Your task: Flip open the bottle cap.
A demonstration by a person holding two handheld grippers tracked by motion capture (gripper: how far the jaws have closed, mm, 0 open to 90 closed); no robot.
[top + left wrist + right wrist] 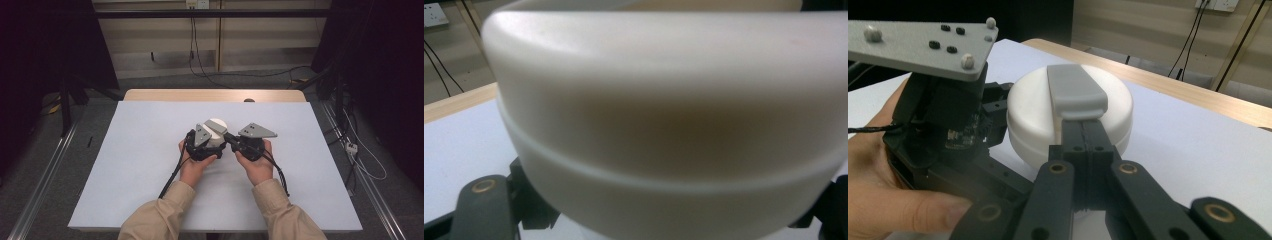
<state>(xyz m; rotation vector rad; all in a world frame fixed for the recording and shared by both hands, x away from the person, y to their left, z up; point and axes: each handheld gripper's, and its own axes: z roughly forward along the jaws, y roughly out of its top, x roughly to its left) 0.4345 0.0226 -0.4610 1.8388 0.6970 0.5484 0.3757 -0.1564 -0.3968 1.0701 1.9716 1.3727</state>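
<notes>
A round white container (216, 131) with a lid stands at the middle of the white-covered table (150, 170). A grey latch strip (1075, 92) runs across its lid and down the near side. In the left gripper view the container's wall (664, 125) is very close, with a black jaw on either side. My left gripper (210, 140) is shut on the container's body. My right gripper (1083, 135) has its jaws pressed together on the lower end of the grey latch. In the high view the right gripper (229, 137) reaches in from the container's right.
The table's wooden far edge (215, 95) has a small dark object (248, 100) on it. Cables (200, 55) trail over the floor behind the table. Metal rails (45, 170) run along both sides. A person's hand (893, 200) holds the left gripper.
</notes>
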